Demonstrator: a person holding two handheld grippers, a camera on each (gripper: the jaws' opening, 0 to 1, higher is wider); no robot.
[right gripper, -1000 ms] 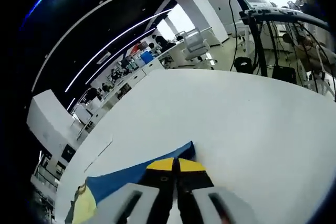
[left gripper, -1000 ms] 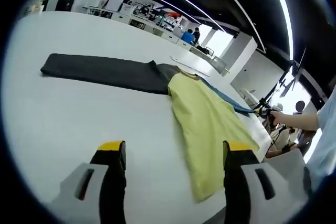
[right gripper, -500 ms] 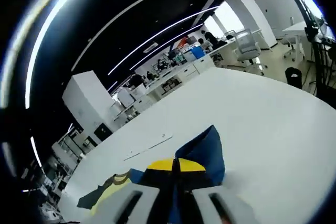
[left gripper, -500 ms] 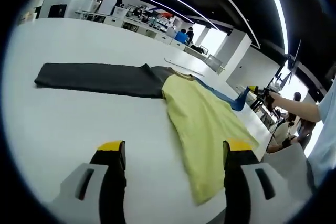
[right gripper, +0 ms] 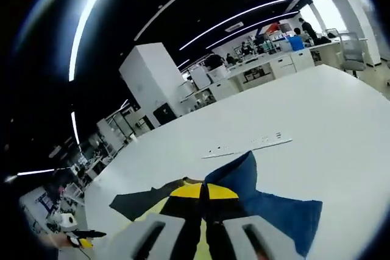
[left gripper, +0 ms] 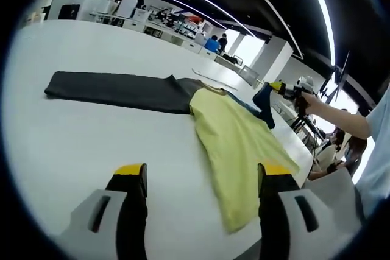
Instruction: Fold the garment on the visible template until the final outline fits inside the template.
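Closest to you, your left gripper (left gripper: 198, 178) hangs just above the white table (left gripper: 73, 132) with its yellow-tipped jaws spread wide and nothing between them, probably kept free for the next fold. Just past its right jaw lies the garment (left gripper: 237, 141), a soft, matte shirt: the yellow body is spread flat along the table, its near edge running up to that jaw, while one long dark grey sleeve (left gripper: 116, 89) stretches straight out to the side with hardly a wrinkle. I can't make out a template outline under it from here. Farther along, your right gripper (left gripper: 281, 88) holds the blue sleeve (left gripper: 263, 103) lifted clear of the table, so the fabric droops in a limp fold below the tips. In the right gripper view those jaws (right gripper: 204, 192) are pressed together, pinching the blue cloth (right gripper: 256, 196) at its edge; it fans out in a pointed flap, thin and pliable. Held that high, it looks ready to be carried in over the yellow body as a sleeve fold. Beyond the shirt, a thin pale strip (right gripper: 247, 146) lies flat on the table, well apart from the cloth.
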